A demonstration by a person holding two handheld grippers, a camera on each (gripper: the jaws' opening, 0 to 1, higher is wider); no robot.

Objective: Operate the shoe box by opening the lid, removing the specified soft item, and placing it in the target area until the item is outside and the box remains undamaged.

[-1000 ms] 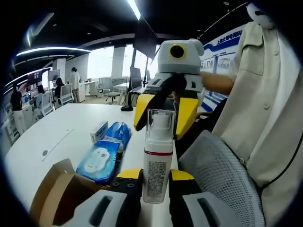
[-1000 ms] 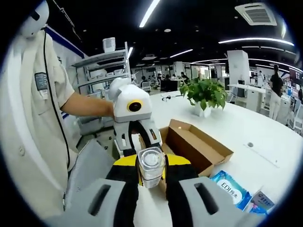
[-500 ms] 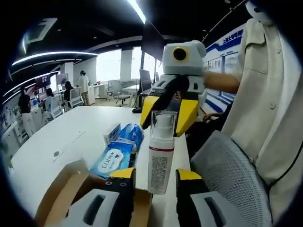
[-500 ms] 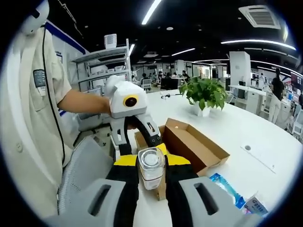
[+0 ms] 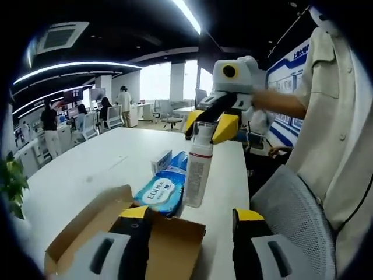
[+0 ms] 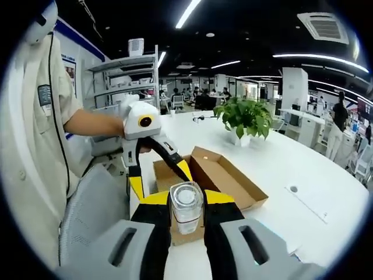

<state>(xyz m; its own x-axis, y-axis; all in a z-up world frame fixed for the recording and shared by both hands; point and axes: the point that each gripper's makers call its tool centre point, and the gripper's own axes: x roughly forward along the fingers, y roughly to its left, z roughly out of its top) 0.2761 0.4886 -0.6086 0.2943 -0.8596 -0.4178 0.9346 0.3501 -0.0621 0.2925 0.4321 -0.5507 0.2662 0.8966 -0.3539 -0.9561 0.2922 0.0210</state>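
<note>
Left gripper view shows the white table point(image 5: 87, 169), with the open cardboard shoe box point(image 5: 99, 233) low at left, lid folded out and no damage evident. Compared with the picture one second ago, the left gripper point(image 5: 192, 233) has let go of the spray bottle point(image 5: 198, 172) and drawn back: its jaws now stand wide apart with nothing between them, where earlier they were closed on the bottle's base. The bottle stands upright outside the box, just beside the blue wet-wipe pack point(image 5: 162, 191); whether its base is on the table is a judgement, since blur hides the contact.

Right gripper view shows the right gripper point(image 6: 186, 213) clenched on the bottle's clear cap point(image 6: 186, 201), as before. The left gripper point(image 6: 154, 169) appears there beyond the bottle, released, in front of the shoe box point(image 6: 218, 178), with a potted plant point(image 6: 247, 119) further off.

Assessment: the handover to a single grip is complete and the item is out of the box. The bottle is rigid, not soft, so its match to the specified item is unconfirmed. Placement remains unfinished until the right gripper lets go.
</note>
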